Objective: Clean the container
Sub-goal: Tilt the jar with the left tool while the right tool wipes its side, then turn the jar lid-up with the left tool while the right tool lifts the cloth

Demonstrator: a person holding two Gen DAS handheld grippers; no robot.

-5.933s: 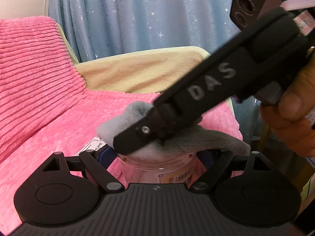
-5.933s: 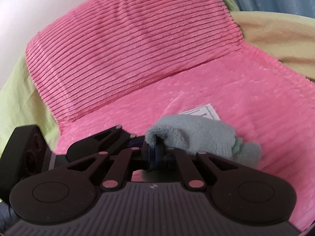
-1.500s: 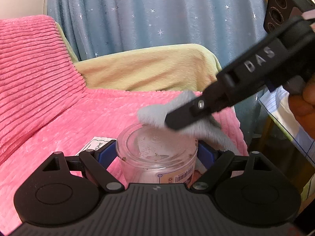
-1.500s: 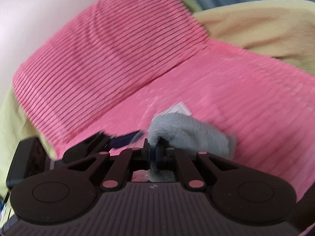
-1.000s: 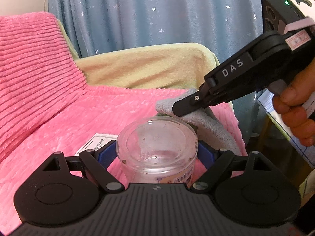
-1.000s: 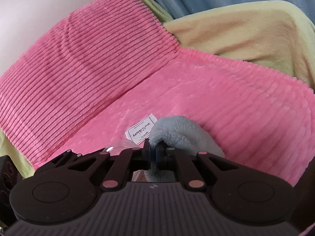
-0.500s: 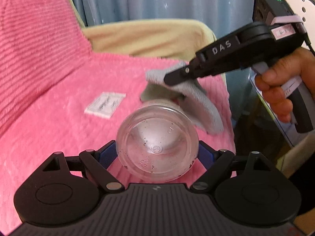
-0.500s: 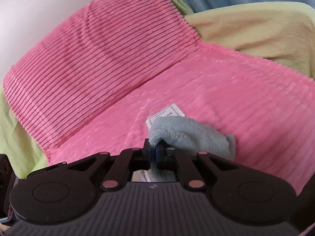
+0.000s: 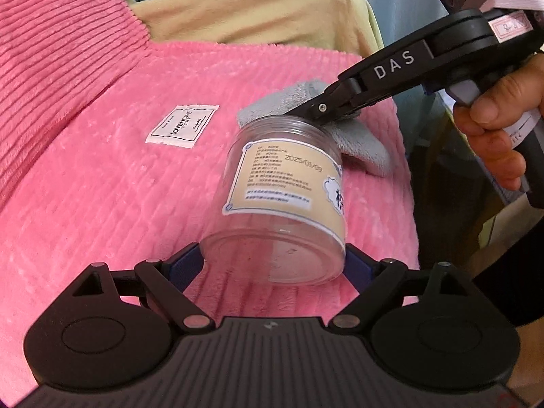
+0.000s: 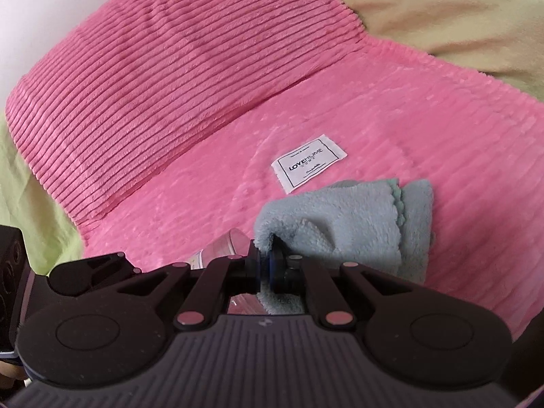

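Note:
A clear plastic jar (image 9: 282, 187) with a beige printed label is tipped so its open mouth points away from the camera, held above the pink blanket. My left gripper (image 9: 273, 265) is shut on the jar near its base. My right gripper (image 9: 319, 108) reaches in from the right and is shut on a grey fleece cloth (image 9: 357, 136), right at the jar's mouth. In the right wrist view my right gripper (image 10: 265, 265) pinches that grey cloth (image 10: 343, 224), and the jar's rim (image 10: 224, 243) shows just left of the fingers.
A pink ribbed blanket (image 9: 102, 176) covers the seat and the back cushion (image 10: 170, 51). A white fabric tag (image 9: 182, 124) lies on it. A yellow-green cover (image 9: 258, 10) and a blue curtain stand behind. A person's hand (image 9: 499, 122) holds the right gripper.
The jar has tipped forward: its mouth now faces away and its label shows. The right gripper with the cloth stays at the jar's far rim.

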